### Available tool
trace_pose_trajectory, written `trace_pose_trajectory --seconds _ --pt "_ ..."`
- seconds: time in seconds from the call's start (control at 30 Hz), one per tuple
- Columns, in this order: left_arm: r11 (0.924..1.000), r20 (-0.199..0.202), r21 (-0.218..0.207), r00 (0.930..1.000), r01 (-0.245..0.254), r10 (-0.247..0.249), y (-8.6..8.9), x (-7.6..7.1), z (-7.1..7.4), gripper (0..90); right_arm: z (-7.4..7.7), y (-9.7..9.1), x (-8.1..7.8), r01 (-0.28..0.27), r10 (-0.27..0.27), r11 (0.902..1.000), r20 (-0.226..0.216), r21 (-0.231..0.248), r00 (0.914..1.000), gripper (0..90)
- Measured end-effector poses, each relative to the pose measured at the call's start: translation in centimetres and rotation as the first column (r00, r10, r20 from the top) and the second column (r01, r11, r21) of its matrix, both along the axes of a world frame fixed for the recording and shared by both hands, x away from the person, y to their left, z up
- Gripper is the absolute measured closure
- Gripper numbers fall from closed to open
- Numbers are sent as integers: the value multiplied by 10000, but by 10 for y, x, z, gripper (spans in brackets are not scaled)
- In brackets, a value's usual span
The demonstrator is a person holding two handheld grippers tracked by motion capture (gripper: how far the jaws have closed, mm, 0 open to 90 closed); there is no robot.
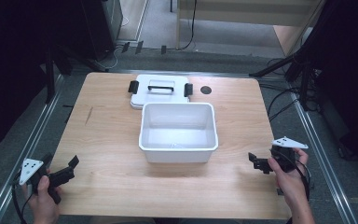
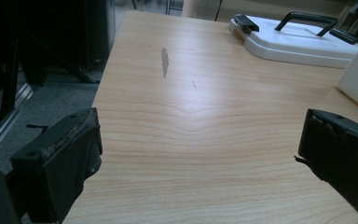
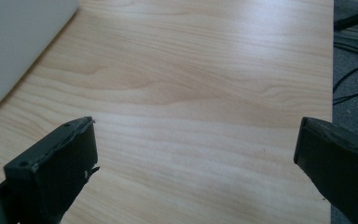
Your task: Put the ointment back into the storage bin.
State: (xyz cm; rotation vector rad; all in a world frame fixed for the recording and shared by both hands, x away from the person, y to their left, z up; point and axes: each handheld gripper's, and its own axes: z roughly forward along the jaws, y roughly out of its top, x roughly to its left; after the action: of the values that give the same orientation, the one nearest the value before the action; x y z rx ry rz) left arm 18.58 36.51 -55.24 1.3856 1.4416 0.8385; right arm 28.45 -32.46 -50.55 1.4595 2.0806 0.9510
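Observation:
An empty white plastic bin (image 1: 178, 133) stands in the middle of the wooden table (image 1: 107, 140). Its white lid (image 1: 158, 91), with a black handle and black side clips, lies flat just behind it; the lid (image 2: 303, 42) also shows far right in the left gripper view. My left gripper (image 1: 64, 168) hovers at the table's near left corner, open, nothing between its jaws. My right gripper (image 1: 256, 161) is at the near right, open and empty as well. A corner of the bin (image 3: 14, 42) shows at the upper left of the right gripper view.
A dark scuff (image 2: 164, 60) marks the table's left part. A small black round hole (image 1: 206, 90) sits right of the lid. Metal rails (image 1: 321, 149) run along both table sides, with cables and stand legs on the floor to the right.

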Motion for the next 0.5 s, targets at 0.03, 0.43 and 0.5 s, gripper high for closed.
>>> trace_pose_trajectory --seconds 0.03,0.43,0.5 --pt "10000 -9 28 10000 29 -29 0 0 0 4 0 0 0 0 0 10000 0 0 10000 0" --pt "10000 -5 85 10000 33 -33 -1 0 0 4 -19 -44 -36 832 -861 9952 580 516 9946 0" --pt "9999 -34 120 10000 29 -29 -1 0 0 4 -20 -47 -39 886 -920 9945 607 564 9939 0"
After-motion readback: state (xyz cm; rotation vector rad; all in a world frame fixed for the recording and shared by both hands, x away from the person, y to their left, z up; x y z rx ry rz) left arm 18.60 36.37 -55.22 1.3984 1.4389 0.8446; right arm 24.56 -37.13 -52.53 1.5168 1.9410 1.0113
